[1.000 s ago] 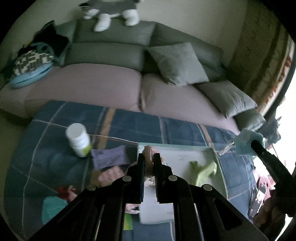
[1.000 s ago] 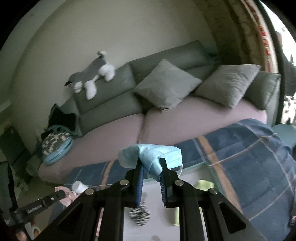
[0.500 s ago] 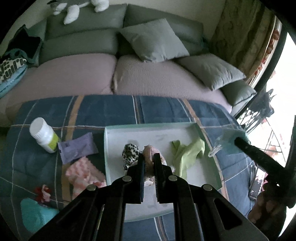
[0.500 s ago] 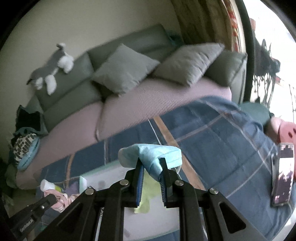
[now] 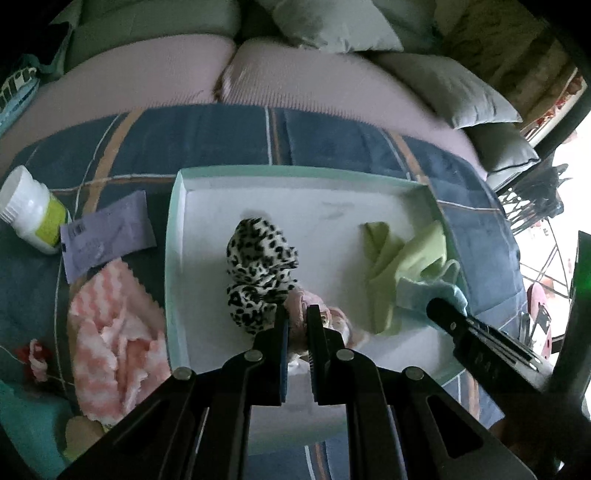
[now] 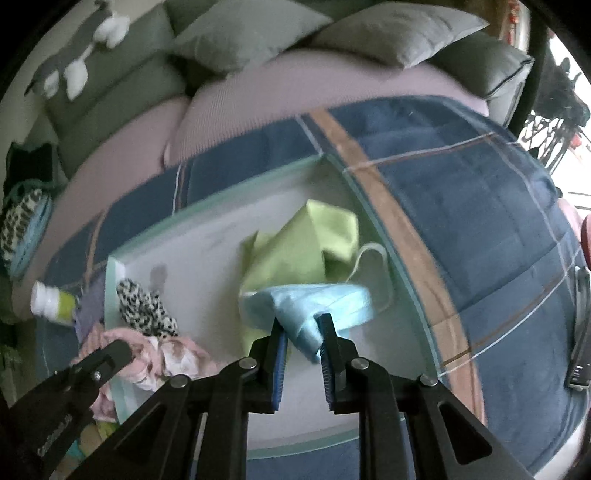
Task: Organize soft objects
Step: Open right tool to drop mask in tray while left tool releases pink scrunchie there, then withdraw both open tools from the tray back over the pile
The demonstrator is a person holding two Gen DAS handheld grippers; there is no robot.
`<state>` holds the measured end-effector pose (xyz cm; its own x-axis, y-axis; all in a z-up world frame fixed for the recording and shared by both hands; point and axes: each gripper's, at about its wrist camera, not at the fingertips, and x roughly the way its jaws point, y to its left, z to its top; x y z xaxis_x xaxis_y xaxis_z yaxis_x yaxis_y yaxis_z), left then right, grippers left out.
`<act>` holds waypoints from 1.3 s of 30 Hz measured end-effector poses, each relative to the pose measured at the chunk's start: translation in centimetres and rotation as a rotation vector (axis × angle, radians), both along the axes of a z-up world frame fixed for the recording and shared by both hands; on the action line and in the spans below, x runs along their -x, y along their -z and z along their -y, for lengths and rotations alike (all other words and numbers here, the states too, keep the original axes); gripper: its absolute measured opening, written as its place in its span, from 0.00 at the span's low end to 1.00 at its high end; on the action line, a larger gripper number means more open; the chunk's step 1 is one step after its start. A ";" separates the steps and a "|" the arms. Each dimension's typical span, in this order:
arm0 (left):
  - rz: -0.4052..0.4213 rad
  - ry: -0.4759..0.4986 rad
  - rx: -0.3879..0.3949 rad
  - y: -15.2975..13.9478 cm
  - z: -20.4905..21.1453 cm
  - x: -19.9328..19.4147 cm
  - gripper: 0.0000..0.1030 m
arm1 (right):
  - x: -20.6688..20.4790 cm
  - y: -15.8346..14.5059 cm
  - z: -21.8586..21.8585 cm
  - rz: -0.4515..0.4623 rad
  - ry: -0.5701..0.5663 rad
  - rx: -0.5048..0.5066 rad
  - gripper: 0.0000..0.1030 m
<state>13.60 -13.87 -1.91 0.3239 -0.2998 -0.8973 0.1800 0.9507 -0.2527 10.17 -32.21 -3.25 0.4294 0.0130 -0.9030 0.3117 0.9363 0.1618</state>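
The left gripper (image 5: 296, 325) has its jaws pinched tight on a pale pink fabric piece (image 5: 299, 306), which hangs over the white tray (image 5: 177, 236) just at the near side of the leopard-print scrunchie (image 5: 258, 273) lying inside that tray. The right gripper (image 6: 300, 332) is clamped on a light blue face mask (image 6: 306, 302), the folded cloth bunched between the blue pads while one ear loop curls out toward the tray's right wall; the mask sits low over the tray, touching or nearly touching the lime-green cloth (image 6: 303, 243) that lies crumpled against the tray's right side. In the left wrist view the mask (image 5: 428, 291) shows at the tip of the right gripper, overlapping the green cloth's near edge. Whether either held piece already rests on the tray floor cannot be told. The tray has a pale green rim and stands on a dark blue quilt (image 5: 221, 136) with tan and white stripes. Left of the tray, on the quilt, lie a lilac packet (image 5: 107, 232), a pink-and-white striped cloth (image 5: 110, 332) and, further left, a white bottle with a yellow-green label (image 5: 31, 210) lying on its side; a small red item and something teal sit at the near left edge, too blurred to name. Beyond the tray a sofa (image 5: 147, 81) with mauve seat cushions and grey pillows (image 6: 251, 33) runs across the room, and a grey-and-white plush toy (image 6: 74, 70) lies on its backrest.
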 end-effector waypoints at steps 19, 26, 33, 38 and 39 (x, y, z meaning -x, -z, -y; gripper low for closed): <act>-0.022 -0.058 0.012 0.7 -0.1 -1.6 0.48 | -0.8 0.7 -1.5 -0.057 -0.048 0.040 0.24; 0.033 -0.094 0.005 -1.1 -1.7 -1.2 0.59 | -0.2 -1.4 -1.1 -0.015 -0.029 0.053 0.37; 0.092 -0.153 -0.009 -2.5 -4.0 -0.8 0.77 | -0.1 -2.8 -1.7 0.019 -0.041 0.072 0.52; 0.126 -0.216 -0.019 -3.0 -5.9 -0.7 0.82 | -0.1 -2.8 -2.3 0.026 -0.050 0.075 0.63; 0.128 -0.222 -0.018 -3.0 -6.2 -0.7 0.82 | -0.1 -2.7 -2.4 0.026 -0.052 0.073 0.65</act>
